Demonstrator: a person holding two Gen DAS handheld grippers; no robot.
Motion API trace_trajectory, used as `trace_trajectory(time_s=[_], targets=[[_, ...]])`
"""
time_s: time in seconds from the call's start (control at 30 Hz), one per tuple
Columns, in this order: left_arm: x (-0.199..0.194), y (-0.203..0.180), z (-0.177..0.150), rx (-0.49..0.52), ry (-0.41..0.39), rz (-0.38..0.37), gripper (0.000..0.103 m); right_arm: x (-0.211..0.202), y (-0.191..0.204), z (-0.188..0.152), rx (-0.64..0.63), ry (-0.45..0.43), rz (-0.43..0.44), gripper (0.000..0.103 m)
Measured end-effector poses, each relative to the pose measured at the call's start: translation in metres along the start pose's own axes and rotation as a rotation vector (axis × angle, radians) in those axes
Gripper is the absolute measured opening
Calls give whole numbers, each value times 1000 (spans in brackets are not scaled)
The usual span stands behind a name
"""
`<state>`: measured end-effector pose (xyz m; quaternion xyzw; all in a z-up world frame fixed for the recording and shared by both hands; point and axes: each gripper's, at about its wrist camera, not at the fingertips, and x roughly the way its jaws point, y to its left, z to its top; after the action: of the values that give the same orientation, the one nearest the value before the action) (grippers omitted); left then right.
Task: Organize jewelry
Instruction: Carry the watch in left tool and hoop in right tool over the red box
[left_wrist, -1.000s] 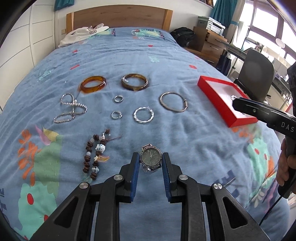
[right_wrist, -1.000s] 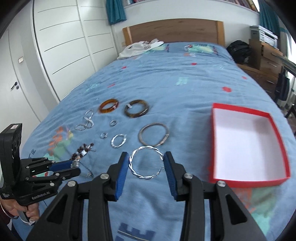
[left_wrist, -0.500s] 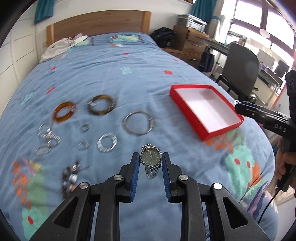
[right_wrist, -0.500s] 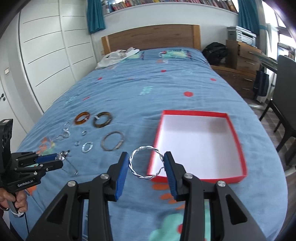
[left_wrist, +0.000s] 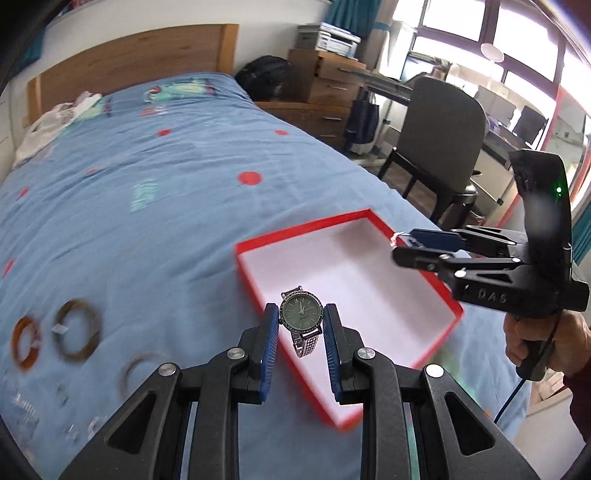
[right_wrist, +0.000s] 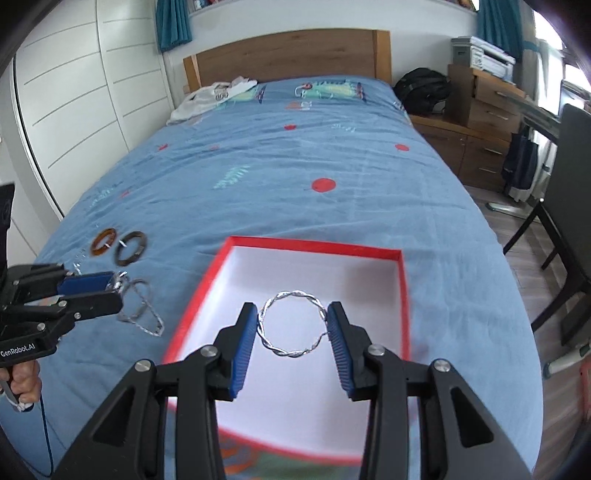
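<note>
The left tongs (left_wrist: 300, 326) are closed on a silver watch (left_wrist: 301, 317), pinching its dark round face between the blue pads, with the metal strap hanging below, above the near left edge of the red box (left_wrist: 255, 275). The right tongs (right_wrist: 291, 325) grip a twisted silver bangle (right_wrist: 291, 323) across its width, held over the white inside of that box (right_wrist: 314, 245). The box lies on the blue bedspread (right_wrist: 258, 162). To its left on the bed rest an amber bangle (right_wrist: 103, 242), a dark brown bangle (right_wrist: 131, 248) just beside it, and a plain silver bangle (left_wrist: 138, 371) nearer; smaller pieces there are blurred.
</note>
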<state>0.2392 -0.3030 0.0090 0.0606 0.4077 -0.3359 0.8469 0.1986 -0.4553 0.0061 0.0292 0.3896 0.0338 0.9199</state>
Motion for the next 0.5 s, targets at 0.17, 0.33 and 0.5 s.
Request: trace_trajectory(time_s=[0.17, 0.33, 0.5], targets=[[49, -5, 18, 15, 40, -4, 24, 31, -28, 10, -53, 43, 34, 38], [81, 0, 23, 26, 92, 4, 24, 57, -48, 15, -94, 78, 63, 38], [101, 1, 25, 39, 149, 6, 24, 78, -52, 16, -141, 124, 74, 38]])
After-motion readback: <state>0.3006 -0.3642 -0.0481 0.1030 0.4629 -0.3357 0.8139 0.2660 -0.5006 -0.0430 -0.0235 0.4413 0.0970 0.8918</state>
